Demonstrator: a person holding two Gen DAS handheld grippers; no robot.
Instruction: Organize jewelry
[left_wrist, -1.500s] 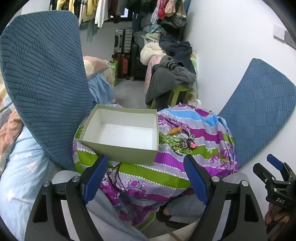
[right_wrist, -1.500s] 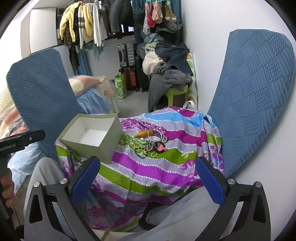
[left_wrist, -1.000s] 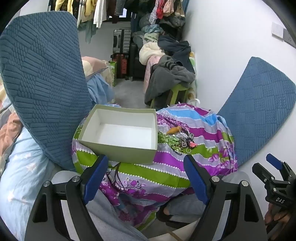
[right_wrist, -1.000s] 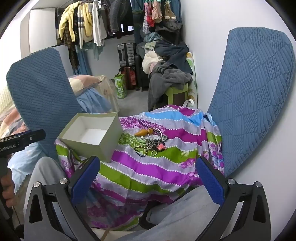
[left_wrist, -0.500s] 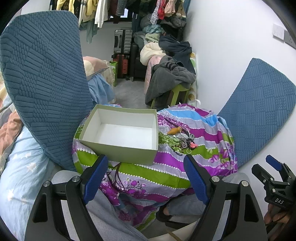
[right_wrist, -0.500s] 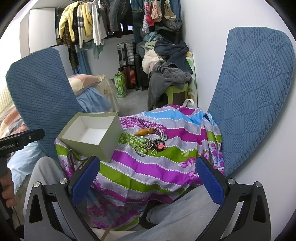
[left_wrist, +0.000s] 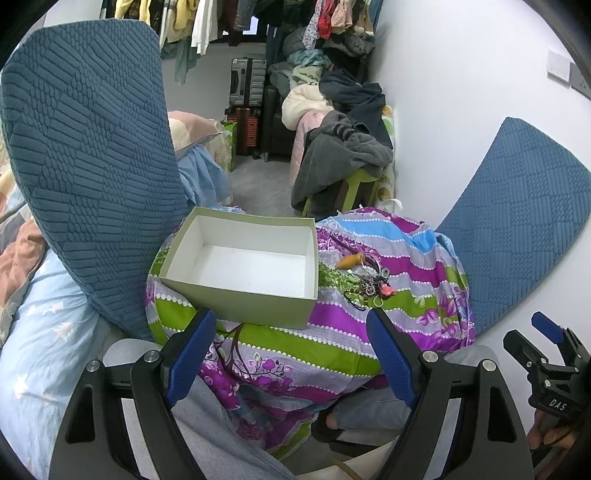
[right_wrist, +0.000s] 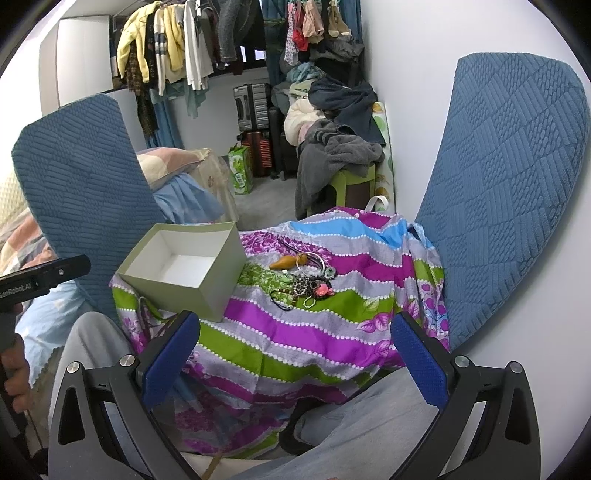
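The left gripper (left_wrist: 288, 354) is hovering with its blue pads spread wide and nothing between them; the right gripper (right_wrist: 295, 354) is likewise gaping and holding nothing, both hanging short of the striped cloth (left_wrist: 295, 343). On that cloth the green box (left_wrist: 243, 269) is sitting open and bare inside; the jewelry (left_wrist: 365, 280) is lying in a small heap just beside its right wall; behind, a pile of clothes (left_wrist: 343, 147) is resting against the wall.

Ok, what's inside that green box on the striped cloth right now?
The green box shows only its bare white floor and walls. The jewelry pile lies outside it, on the striped cloth. The near wall hides a strip of the floor.
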